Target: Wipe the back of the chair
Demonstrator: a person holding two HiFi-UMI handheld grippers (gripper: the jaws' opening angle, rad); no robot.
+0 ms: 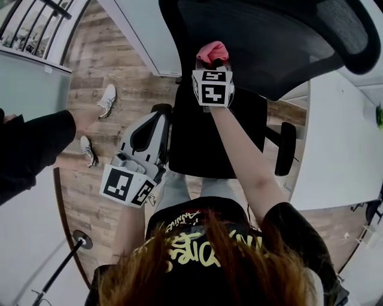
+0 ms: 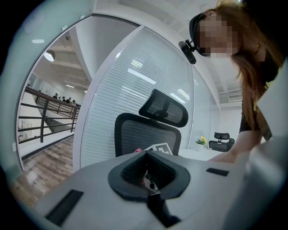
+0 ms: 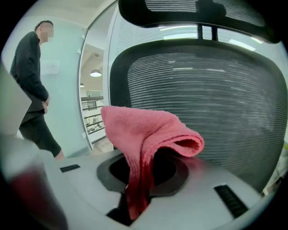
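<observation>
Chair back (image 3: 202, 103) fills the view dead ahead of your R gripper (image 1: 213, 61), close to its tips; can't tell if they touch. R jaws are clamped on a pink cloth (image 3: 144, 134), which stands up folded above them & flops toward the mesh. Headrest (image 3: 193, 11) sits above the cloth. Your L gripper (image 1: 158, 113) hangs lower, left of R & well back from the chair, jaws pressed together w/ nothing between, also aimed at the back. Seat (image 1: 203, 137) lies below R. A person (image 3: 31, 81) stands off to R's left.
</observation>
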